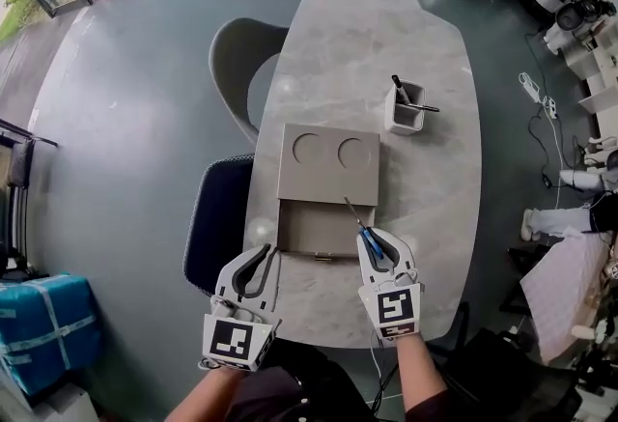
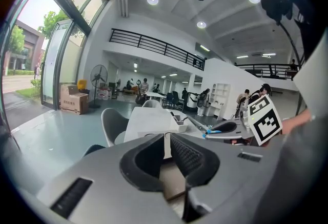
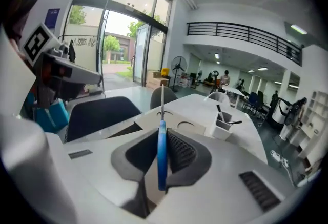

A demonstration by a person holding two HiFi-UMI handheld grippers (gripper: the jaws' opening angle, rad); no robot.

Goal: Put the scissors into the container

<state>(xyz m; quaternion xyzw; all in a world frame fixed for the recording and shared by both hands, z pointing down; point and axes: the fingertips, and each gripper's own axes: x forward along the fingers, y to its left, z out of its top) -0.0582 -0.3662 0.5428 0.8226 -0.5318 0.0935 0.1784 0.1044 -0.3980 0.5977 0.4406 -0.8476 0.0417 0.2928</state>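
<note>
1. The right tongs (image 1: pixel 373 239) are clamped on the scissors (image 1: pixel 363 228). The blue handle (image 3: pixel 162 156) is pinched between the pads and the blades point away toward 11 o'clock.
2. In the head view the blade tip hangs over the near right corner of the tan box (image 1: pixel 328 159), at the edge of its lower open tray.
3. The left tongs (image 1: pixel 259 256) are closed with nothing in them. They sit at 7 o'clock of the box, over the near left edge of the desk (image 1: pixel 425 208).
4. A white cup (image 1: pixel 405 111) with pens stands at 1 o'clock of the box, apart from it and nearer the desk's right edge.
5. The far half of the desk, at 12 o'clock beyond the box, is bare. A wide bare strip runs at 3 o'clock between the box and the right edge.
6. A dark chair (image 1: pixel 217 217) is tucked against the left edge at 8 o'clock, and a grey chair (image 1: pixel 237 63) stands at 10 o'clock.
</note>
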